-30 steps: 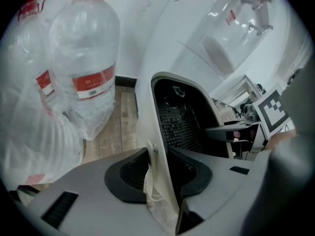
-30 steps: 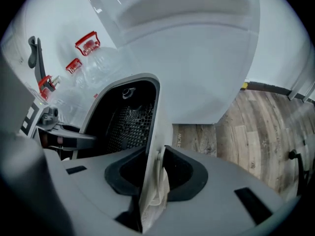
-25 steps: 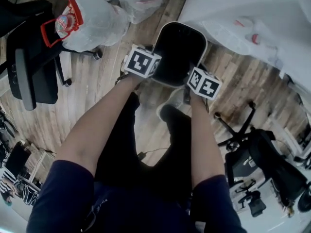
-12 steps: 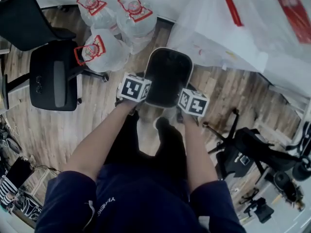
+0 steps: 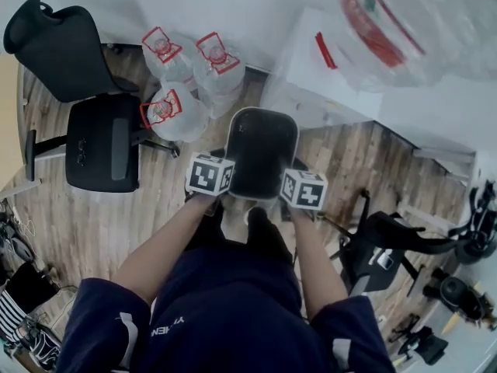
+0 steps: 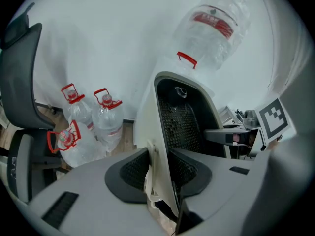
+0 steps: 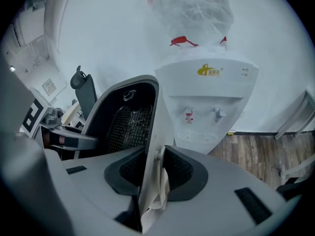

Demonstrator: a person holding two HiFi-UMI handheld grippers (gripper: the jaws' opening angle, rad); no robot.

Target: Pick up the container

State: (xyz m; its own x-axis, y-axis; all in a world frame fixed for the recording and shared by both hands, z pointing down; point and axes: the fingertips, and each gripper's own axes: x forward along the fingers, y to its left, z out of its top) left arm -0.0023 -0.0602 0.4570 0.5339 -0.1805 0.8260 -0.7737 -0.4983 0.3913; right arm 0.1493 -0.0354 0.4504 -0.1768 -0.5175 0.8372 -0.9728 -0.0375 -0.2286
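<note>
The container point(image 5: 261, 152) is a white bin with a dark mesh-lined inside, held up in front of the person. My left gripper point(image 5: 228, 180) is on the bin's left wall, its jaws closing tighter on it. In the left gripper view the white wall point(image 6: 147, 127) and a crumpled liner edge sit squeezed between the pads of that gripper point(image 6: 158, 175). My right gripper point(image 5: 286, 186) clamps the opposite wall. The right gripper view shows that wall point(image 7: 150, 146) pinched in the right gripper point(image 7: 155, 180), with the left one across the bin.
Three large water jugs point(image 5: 185, 80) with red handles stand on the wooden floor beyond the bin. A white water dispenser point(image 7: 209, 104) with a bottle on top is just right of them. Black office chairs stand at the left point(image 5: 101, 142) and right point(image 5: 384, 247).
Both grippers have stayed clamped on the container. It has slid down the head view towards the body and looks smaller, while more of the wall, jugs and dispenser has come into sight.
</note>
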